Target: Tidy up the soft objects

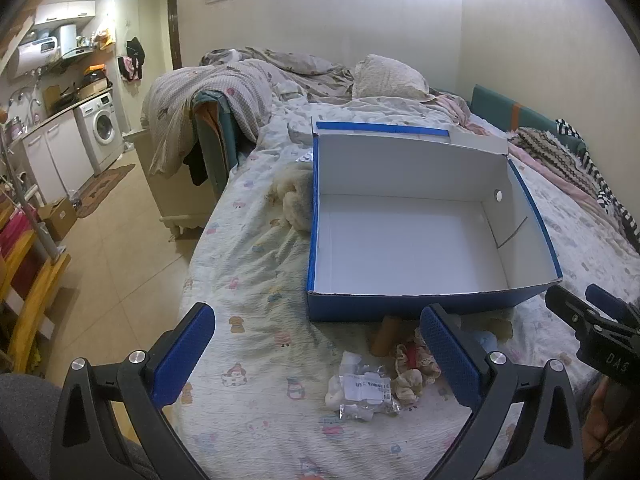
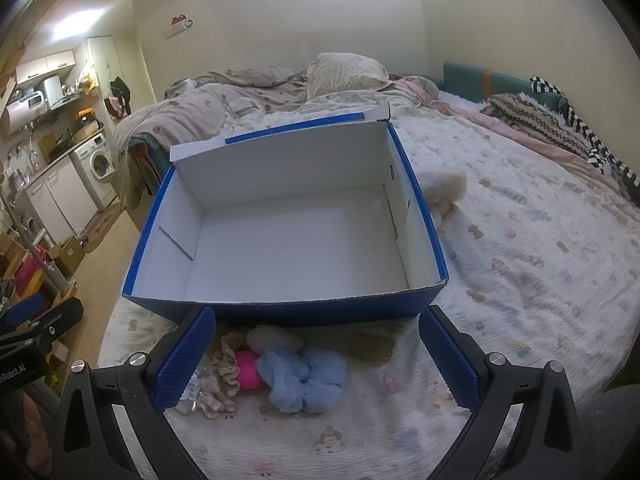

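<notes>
Clearly nothing has gone into the blue box (image 1: pixel 432 240) yet: its white floor is bare in both views, and it sits on the printed bedsheet (image 1: pixel 248 280) with the small soft things bunched on the sheet just in front of its near wall. Going from the left, the left gripper (image 1: pixel 320 360) hangs above the sheet with its jaws spread wide and holding nothing; between its fingers lie a crinkled plastic packet (image 1: pixel 366 392) with a printed label and, touching it, a frilly beige scrunchie (image 1: pixel 412 376). A grab there could well take both at once, since they overlap, and slick film may slide off the pads. A fluffy cream thing (image 1: pixel 294 196) lies against the box's left wall, partly hidden by it, so it is easy to overlook. Further right, the right gripper (image 2: pixel 316 356) is likewise wide open and empty, hovering over the pink ball (image 2: pixel 247 368), the fuzzy light-blue item (image 2: pixel 304 376) and a pale fuzzy piece (image 2: pixel 274 338), all pressed together near the box wall. Closing here risks pinching a fold of sheet along with the fluff, or dragging a neighbour out of the heap; the ball looks likely to roll if nudged. The box is light cardboard on a soft mattress, so a finger catching its near rim could tip or shove it. Both grippers work the same small patch, so a collision between them seems the other hazard.
</notes>
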A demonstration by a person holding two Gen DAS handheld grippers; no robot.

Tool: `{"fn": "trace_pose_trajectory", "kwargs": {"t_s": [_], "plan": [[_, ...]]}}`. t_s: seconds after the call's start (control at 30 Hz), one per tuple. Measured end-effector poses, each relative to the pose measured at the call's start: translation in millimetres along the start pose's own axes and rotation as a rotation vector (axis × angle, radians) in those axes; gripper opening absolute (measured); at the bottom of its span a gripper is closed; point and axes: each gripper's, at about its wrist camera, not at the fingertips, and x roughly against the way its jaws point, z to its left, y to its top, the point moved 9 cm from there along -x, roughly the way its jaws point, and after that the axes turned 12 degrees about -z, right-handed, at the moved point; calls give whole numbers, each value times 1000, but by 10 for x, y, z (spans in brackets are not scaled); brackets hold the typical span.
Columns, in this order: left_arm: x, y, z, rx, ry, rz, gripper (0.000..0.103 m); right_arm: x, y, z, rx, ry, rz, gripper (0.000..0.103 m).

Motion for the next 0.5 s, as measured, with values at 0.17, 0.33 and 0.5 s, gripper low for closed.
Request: {"fn": "trace_pose_trajectory", "kwargs": {"t_s": [0.17,0.33,0.5], "plan": [[-6,-2,-7,0,1,1,103,-3,0,-1,-3,1,0,103],[-9,-6,-7,-1,-1,1,102,-3,0,-1,-5,2,0,103],[-8,-8,-7,-1,-1,1,103,-4,0,-1,-5,2,1,103]]}}
